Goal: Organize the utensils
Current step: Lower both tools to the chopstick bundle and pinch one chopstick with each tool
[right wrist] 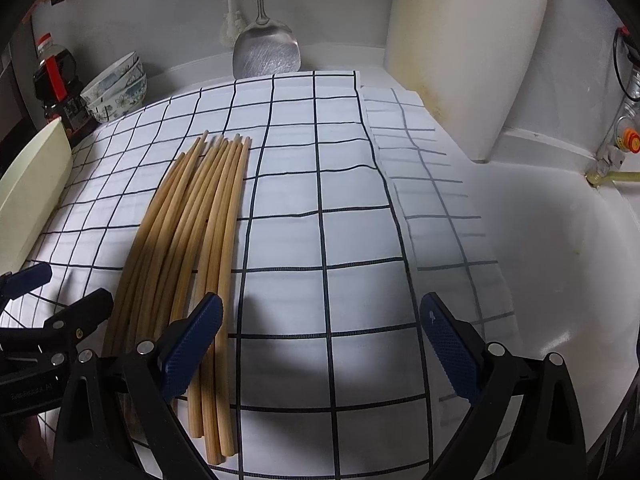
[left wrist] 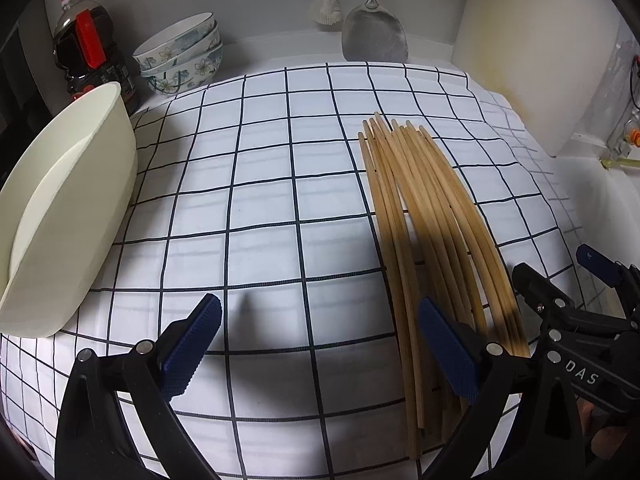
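Several wooden chopsticks (left wrist: pixel 420 216) lie in a loose bundle on the checked cloth (left wrist: pixel 260 184), pointing away from me. They also show in the right wrist view (right wrist: pixel 192 232). My left gripper (left wrist: pixel 320 344) is open and empty, low over the cloth, its right finger over the near ends of the chopsticks. My right gripper (right wrist: pixel 320 344) is open and empty, just right of the bundle, its left finger over the near ends. The right gripper also shows in the left wrist view (left wrist: pixel 568 284). The left gripper shows at the left edge of the right wrist view (right wrist: pixel 60 300).
A cream plastic basin (left wrist: pixel 68 208) stands at the cloth's left edge. Stacked floral bowls (left wrist: pixel 180 56) and a dark sauce bottle (left wrist: pixel 88 48) stand at the back left. A metal spatula (left wrist: pixel 374 32) and a brush (left wrist: pixel 326 4) hang on the back wall. A white sink (right wrist: pixel 552 240) lies to the right.
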